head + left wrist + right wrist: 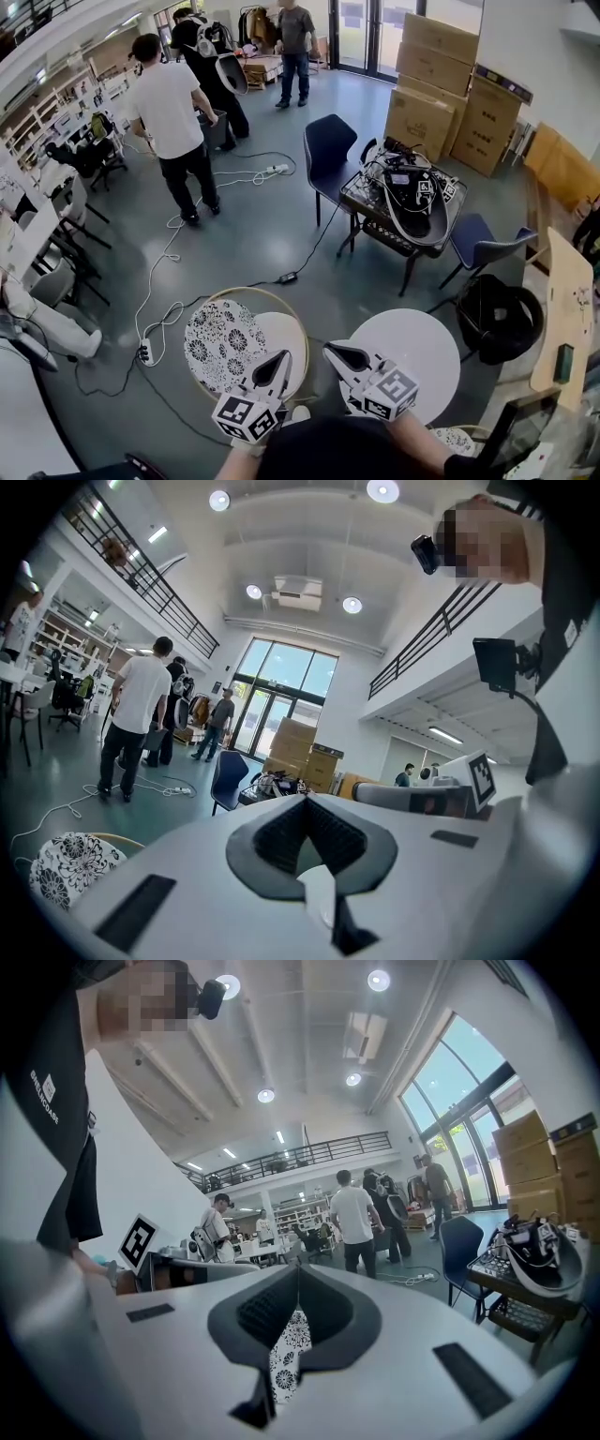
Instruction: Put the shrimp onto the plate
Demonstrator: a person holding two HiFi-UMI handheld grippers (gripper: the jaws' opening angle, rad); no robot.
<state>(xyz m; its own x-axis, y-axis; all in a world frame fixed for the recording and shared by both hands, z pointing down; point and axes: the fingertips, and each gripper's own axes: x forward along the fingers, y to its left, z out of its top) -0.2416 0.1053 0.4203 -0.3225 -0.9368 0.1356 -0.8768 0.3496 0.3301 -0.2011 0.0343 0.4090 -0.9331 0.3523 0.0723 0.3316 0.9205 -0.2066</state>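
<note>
No shrimp and no plate show in any view. In the head view my left gripper [280, 360] and right gripper [337, 352] are held side by side at the bottom, both pointing out level over two round tables. The left gripper's [307, 799] tips meet with nothing between them. My right gripper [298, 1267] also has its tips together and holds nothing. Through the gap below its tips a black-and-white patterned cloth [286, 1354] shows.
Under the left gripper stands a round table [281, 337] half covered by the patterned cloth [220, 342]; a white round table [417, 356] is on the right. Beyond are a blue chair [330, 150], an equipment cart [403, 202], cardboard boxes [450, 84], floor cables and standing people [173, 112].
</note>
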